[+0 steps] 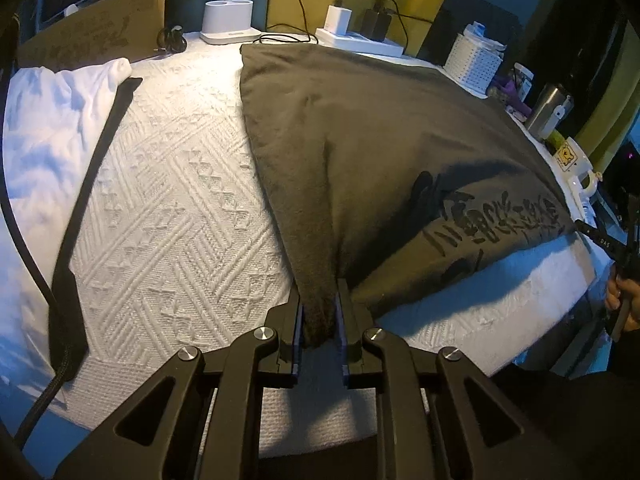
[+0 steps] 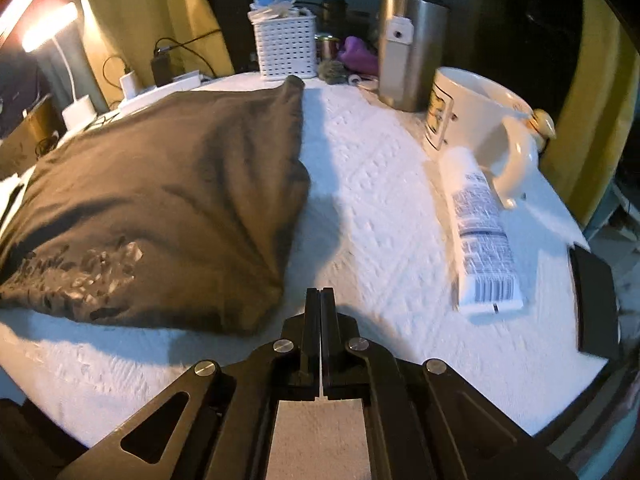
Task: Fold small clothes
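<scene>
One corner of the dark shirt (image 1: 360,152) sits pinched in the left gripper (image 1: 319,312), while the right gripper (image 2: 320,300), clamped empty at the shirt's four o'clock, risks a lopsided fold.

Dim room, lamp (image 2: 48,28) glare, fisheye-warped edges

Two wrist fisheyes, each looking forward and steeply down along its own gripper fingers at one table

The left wrist view sits close over the white textured cloth (image 1: 172,200), facing the far clutter; the right wrist view is just as near, further right, by the mug (image 2: 472,112). Both share the dark shirt (image 1: 380,140) (image 2: 168,184), white basket (image 1: 474,60) (image 2: 285,50) and steel tumbler (image 1: 548,106) (image 2: 410,48)
</scene>
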The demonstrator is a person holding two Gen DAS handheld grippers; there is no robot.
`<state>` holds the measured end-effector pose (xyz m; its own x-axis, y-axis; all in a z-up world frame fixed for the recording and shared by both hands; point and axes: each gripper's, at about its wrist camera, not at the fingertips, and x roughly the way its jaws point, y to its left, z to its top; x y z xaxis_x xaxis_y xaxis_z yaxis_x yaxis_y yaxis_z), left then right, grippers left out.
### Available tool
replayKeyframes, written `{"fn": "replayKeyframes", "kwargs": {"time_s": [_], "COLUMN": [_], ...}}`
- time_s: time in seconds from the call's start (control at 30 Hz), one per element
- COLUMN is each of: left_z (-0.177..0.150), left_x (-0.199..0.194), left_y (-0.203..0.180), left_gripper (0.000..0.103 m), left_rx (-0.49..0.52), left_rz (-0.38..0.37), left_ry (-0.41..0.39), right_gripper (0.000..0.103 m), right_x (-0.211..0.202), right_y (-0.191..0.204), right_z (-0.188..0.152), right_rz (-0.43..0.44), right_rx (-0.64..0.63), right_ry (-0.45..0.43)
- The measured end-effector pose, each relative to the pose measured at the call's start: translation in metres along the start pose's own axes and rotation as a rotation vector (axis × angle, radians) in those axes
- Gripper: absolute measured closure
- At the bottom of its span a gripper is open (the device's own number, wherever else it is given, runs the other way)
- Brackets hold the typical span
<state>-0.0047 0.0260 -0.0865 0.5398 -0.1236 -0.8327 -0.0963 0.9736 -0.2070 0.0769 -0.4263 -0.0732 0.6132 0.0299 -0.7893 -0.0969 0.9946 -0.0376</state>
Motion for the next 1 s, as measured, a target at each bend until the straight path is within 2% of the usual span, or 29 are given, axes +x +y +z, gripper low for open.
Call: {"fn": "replayKeyframes", "kwargs": {"time_s": [0.07, 0.1, 0.13, 0.17, 0.2, 0.33, 0.47, 0.77, 0.93, 1.0], "left_z": [0.002, 0.004, 0.007, 0.009, 0.012, 0.035, 0.066, 0.144, 0.182, 0.197], "left_x": [-0.006, -0.01, -0.014, -0.017, -0.021, -0.029, -0.015, 0.043, 0.077, 0.091], "left_y": [0.003, 0.007, 0.01, 0.013, 0.018, 0.028, 0.033, 0.049, 0.062, 0.068], "left_gripper": [0.084, 0.072, 0.064, 0.05, 0.046, 0.045, 0.045, 0.045, 0.045, 0.045], "left_rx": [0.004, 0.004, -0.002, -0.009, -0.023, -0.047, -0.051, -0.096, -0.128, -0.137], "left_rz": [0.001, 0.014, 0.028, 0.031, 0.028, 0.034, 0.048, 0.018, 0.02, 0.004], "left_ry": [-0.006, -0.016, -0.03, -0.043, -0.062, -0.113, -0.128, -0.13, -0.124, -0.118], "right_gripper": [0.103, 0.103, 0.103, 0.103, 0.103, 0.102, 0.102, 0.102, 0.102, 0.102], "right_x": [-0.003, -0.005, -0.005, -0.005, -0.005, -0.005, -0.001, 0.031, 0.054, 0.065], "right_y": [-0.001, -0.001, 0.001, 0.003, 0.007, 0.019, 0.025, 0.048, 0.058, 0.06], "right_z": [0.0, 0.001, 0.002, 0.003, 0.005, 0.019, 0.035, 0.074, 0.098, 0.107], "right_rz": [-0.012, -0.012, -0.017, -0.025, -0.032, -0.032, -0.017, 0.03, 0.03, -0.005], "right_rx": [0.005, 0.012, 0.008, 0.002, -0.006, -0.023, -0.011, -0.02, -0.042, -0.061], "right_ry": [-0.011, -0.016, -0.018, -0.018, -0.017, -0.031, -0.037, 0.011, 0.03, 0.042]}}
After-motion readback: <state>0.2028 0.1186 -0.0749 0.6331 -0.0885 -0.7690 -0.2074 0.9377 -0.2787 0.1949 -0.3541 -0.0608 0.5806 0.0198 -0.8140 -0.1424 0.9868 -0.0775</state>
